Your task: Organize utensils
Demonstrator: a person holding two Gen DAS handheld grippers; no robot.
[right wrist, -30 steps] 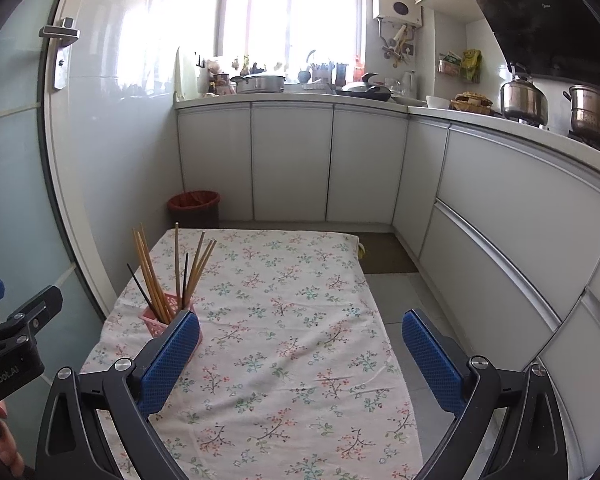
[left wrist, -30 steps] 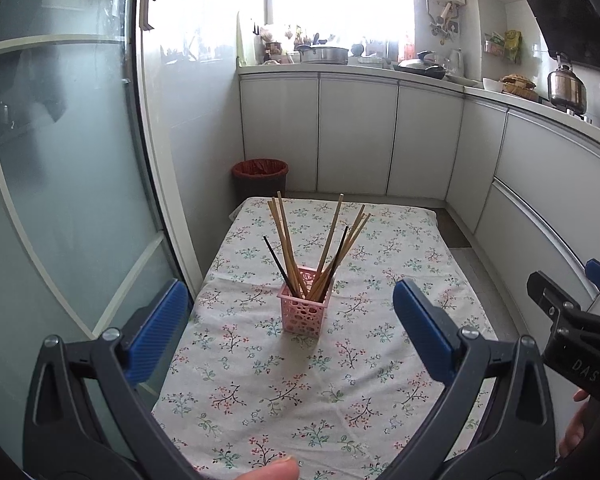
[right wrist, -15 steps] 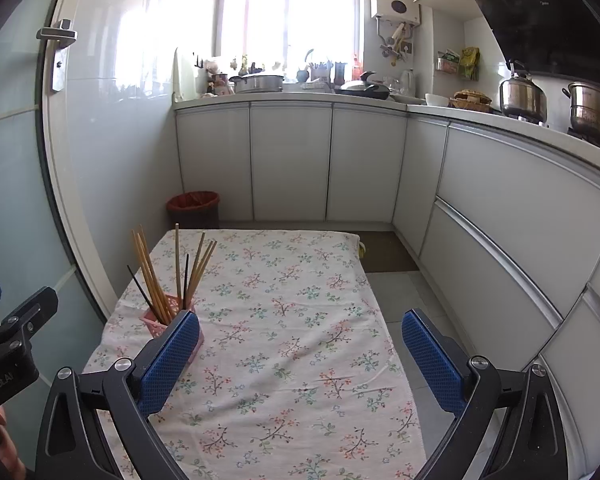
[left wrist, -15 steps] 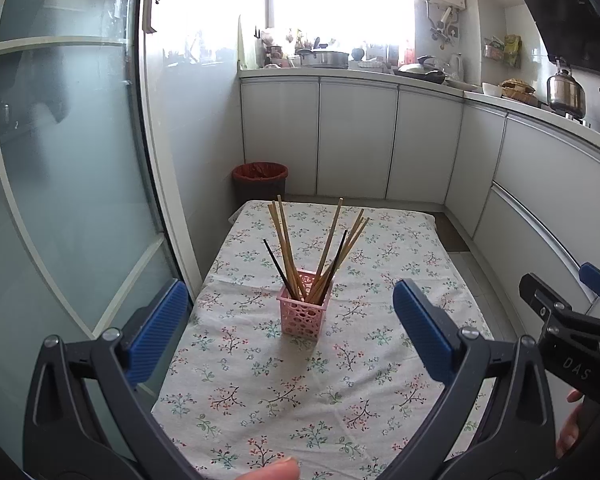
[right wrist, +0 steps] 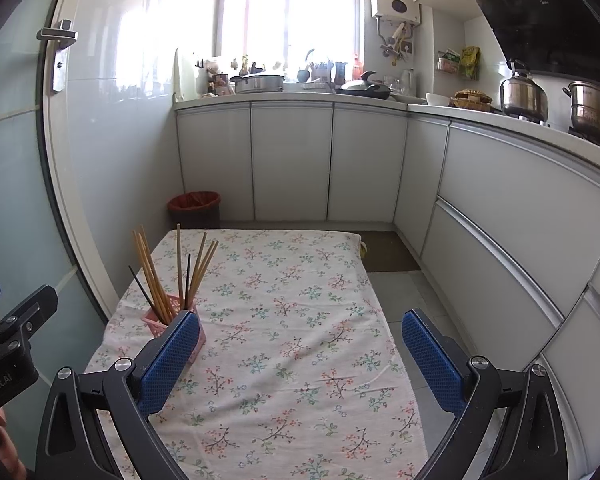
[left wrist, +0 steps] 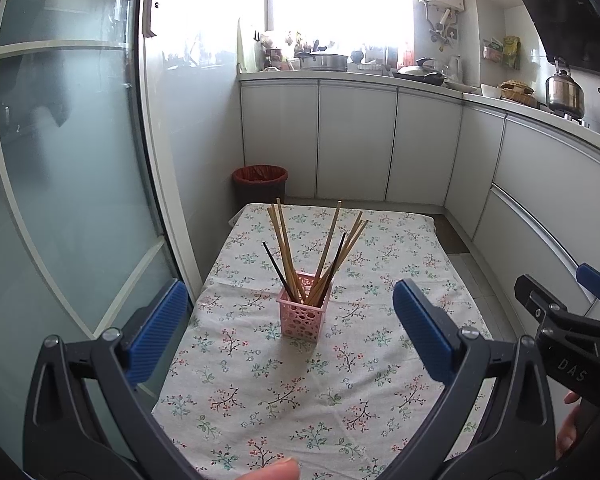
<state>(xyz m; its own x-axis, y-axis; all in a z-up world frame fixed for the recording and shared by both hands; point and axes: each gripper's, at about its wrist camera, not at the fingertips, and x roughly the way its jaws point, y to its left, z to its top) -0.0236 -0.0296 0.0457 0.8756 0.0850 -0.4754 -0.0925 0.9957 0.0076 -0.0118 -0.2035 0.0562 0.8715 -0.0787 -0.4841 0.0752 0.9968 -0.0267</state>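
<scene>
Little has shifted since a second ago: both claws hover in nearly the same spots, and in the left wrist view the right claw [left wrist: 568, 320] sits slightly lower at the right edge than before. The left claw [left wrist: 288, 332] has its blue-padded jaws spread wide apart, holding nothing, with the pink basket [left wrist: 302, 312] framed between them farther along the desk [left wrist: 260, 392]. The right claw [right wrist: 300, 360] is likewise wide apart and empty above the flowered cloth. The basket stands upright on the left half of the desk, well apart from both claws. In it stand the chopsticks [left wrist: 320, 248], mostly pale wooden ones with two dark ones, fanning outward. From the right wrist view the basket [right wrist: 156, 322] is partly hidden behind the left finger pad [right wrist: 168, 364]. A red bin [left wrist: 260, 184] stands on the floor beyond the desk.
</scene>
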